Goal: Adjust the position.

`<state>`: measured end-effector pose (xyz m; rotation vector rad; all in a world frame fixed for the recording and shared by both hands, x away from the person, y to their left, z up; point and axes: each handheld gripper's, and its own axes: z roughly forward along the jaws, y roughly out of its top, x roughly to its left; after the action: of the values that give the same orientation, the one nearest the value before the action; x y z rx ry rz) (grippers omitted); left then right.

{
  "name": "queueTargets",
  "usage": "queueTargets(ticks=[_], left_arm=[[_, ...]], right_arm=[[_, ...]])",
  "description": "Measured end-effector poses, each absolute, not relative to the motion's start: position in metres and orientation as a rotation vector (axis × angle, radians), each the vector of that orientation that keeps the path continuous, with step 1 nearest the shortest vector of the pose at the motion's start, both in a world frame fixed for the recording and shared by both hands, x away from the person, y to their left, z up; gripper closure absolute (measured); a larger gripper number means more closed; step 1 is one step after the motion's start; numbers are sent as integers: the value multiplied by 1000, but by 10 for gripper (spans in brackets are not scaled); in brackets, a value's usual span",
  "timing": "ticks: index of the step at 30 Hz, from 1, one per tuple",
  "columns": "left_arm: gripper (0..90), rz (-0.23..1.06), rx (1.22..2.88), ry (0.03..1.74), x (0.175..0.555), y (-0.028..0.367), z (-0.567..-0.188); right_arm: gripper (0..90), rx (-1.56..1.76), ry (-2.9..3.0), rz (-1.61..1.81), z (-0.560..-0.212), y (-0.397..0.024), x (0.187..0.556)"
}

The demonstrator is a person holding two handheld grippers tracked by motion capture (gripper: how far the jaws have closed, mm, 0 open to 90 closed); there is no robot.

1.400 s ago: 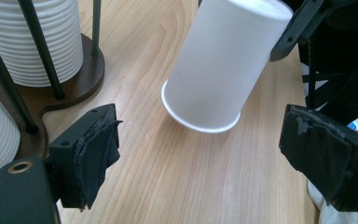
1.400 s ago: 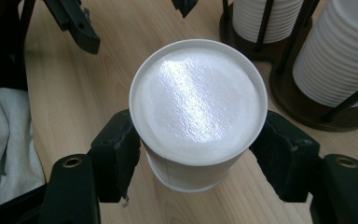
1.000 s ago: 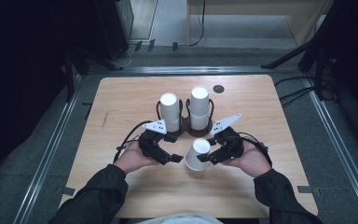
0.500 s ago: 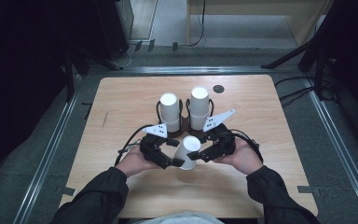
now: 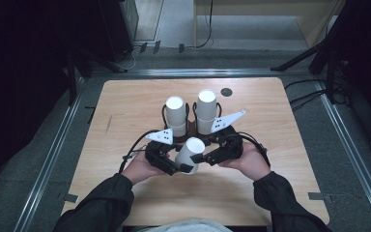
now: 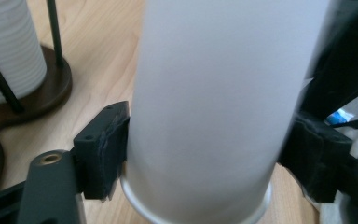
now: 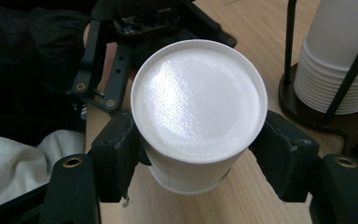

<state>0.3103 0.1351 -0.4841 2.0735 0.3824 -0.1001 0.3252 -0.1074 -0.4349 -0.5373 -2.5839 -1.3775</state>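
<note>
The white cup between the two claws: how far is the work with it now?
Done: one white cup is out of the two stacks in the dark holder, upside down over the table. In hand: the right claw grips it, and the left claw has just been closing on its sides. Left: the right claw's release and where the cup goes, not yet visible.

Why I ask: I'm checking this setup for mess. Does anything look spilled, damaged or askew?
Nothing spilled or damaged. The white cup is tilted between the left tool and right tool; both cup stacks stand upright in their holder.
</note>
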Motion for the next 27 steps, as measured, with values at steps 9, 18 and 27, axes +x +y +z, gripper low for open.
queueTargets(ticks=[9,18,27], left_arm=[[292,-121,2102,363,312,140,-475],[293,-106,2187,381,321,148,-465],[293,-75,2281,355,330,146,-464]], right_arm=[[275,-489,-2584,-1418,-436,-111,324],[241,-489,-2640,-1369,-446,-116,321],[254,-501,-2688,-1331,-458,-116,320]])
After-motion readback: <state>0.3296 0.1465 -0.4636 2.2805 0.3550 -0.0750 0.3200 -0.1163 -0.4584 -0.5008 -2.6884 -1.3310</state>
